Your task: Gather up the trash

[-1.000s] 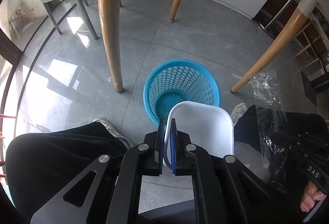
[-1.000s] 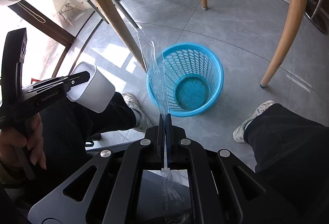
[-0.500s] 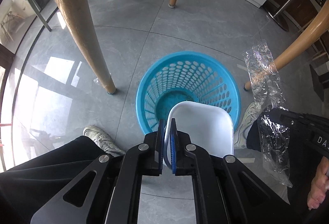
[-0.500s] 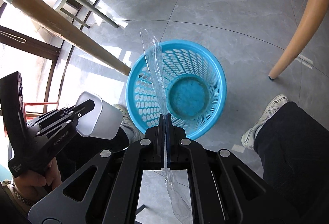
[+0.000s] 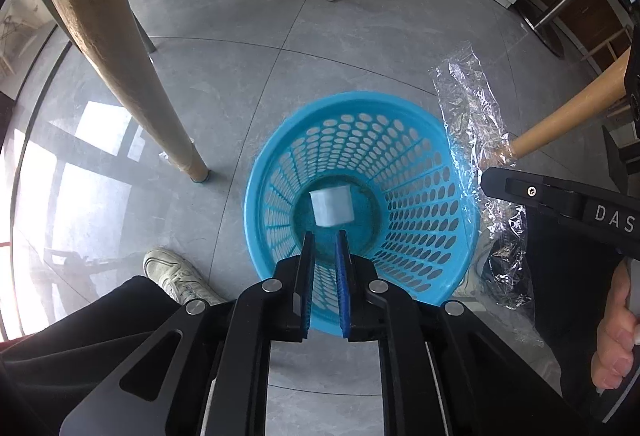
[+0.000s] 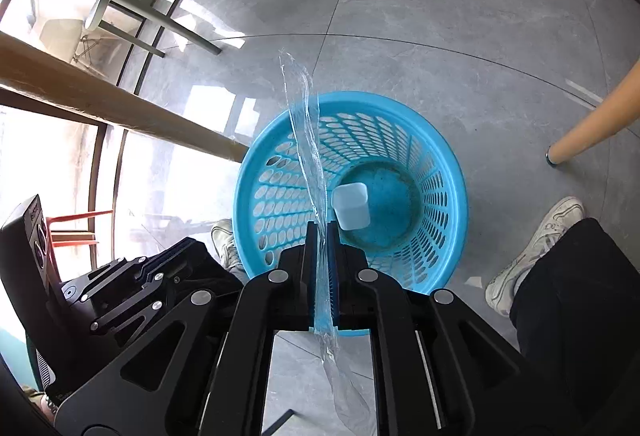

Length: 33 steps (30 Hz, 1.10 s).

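You are standing over one blue perforated basket that is sitting upright on the grey tiled floor, among the three wooden table legs in the left view, so both tools are pointing down into its mouth and anything let go is likely to fall inside. One white plastic cup is inside the basket, low down near its solid bottom, touching nothing of yours; whether it is resting or dropping I cannot tell. Your left gripper is hanging just above the rim with its jaws parted a narrow way and nothing between them, which fits a cup just released. Your right gripper is pinching one long clear plastic wrapper between closed jaws, gripped mid-length so that one end is standing up over the basket's near wall and the other is trailing behind the fingers. That is two pieces of trash: one in the basket, one in your grip. Your two shoes are flanking the basket
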### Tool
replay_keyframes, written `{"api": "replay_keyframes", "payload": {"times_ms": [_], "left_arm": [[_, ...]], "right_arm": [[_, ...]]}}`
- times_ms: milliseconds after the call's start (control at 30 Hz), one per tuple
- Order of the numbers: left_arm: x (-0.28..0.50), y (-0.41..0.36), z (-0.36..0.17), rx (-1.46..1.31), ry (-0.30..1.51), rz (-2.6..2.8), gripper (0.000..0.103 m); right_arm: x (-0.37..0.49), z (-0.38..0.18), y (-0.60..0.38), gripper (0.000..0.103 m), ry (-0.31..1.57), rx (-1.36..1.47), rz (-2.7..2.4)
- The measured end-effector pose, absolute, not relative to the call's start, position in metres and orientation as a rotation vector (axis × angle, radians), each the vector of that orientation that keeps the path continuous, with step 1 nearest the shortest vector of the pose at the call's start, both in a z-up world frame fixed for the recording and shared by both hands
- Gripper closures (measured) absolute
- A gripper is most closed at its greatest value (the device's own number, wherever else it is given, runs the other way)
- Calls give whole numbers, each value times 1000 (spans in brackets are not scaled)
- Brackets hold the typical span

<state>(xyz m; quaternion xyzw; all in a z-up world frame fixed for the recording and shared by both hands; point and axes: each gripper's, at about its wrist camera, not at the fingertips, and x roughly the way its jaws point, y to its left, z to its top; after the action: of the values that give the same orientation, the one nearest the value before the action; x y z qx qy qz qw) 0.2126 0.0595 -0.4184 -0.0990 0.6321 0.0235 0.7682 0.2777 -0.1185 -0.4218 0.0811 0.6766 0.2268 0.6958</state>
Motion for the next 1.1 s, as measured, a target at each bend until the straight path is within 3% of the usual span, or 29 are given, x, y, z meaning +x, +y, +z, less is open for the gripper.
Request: {"api": "replay_keyframes", "payload": {"times_ms": [33,600,900,967,1100], "left_arm": [[212,61,-419,-220,1378,60,89],[199,70,-402,-182,1366,104,72],[179,69,-387,-157,1373,79,63],[174,68,-383,-164,1398,66,60],[162,59,-371,-115,1426,40,59]], "right_arm": [[279,-424,-119,71,1512,191,505],[252,-406,-148,69,1509,127,433],[215,-384,-180,62,1499,46,421],[209,-379,-189,55,1510,58,421],[198,-357,-198,52,1466,78,419]]}}
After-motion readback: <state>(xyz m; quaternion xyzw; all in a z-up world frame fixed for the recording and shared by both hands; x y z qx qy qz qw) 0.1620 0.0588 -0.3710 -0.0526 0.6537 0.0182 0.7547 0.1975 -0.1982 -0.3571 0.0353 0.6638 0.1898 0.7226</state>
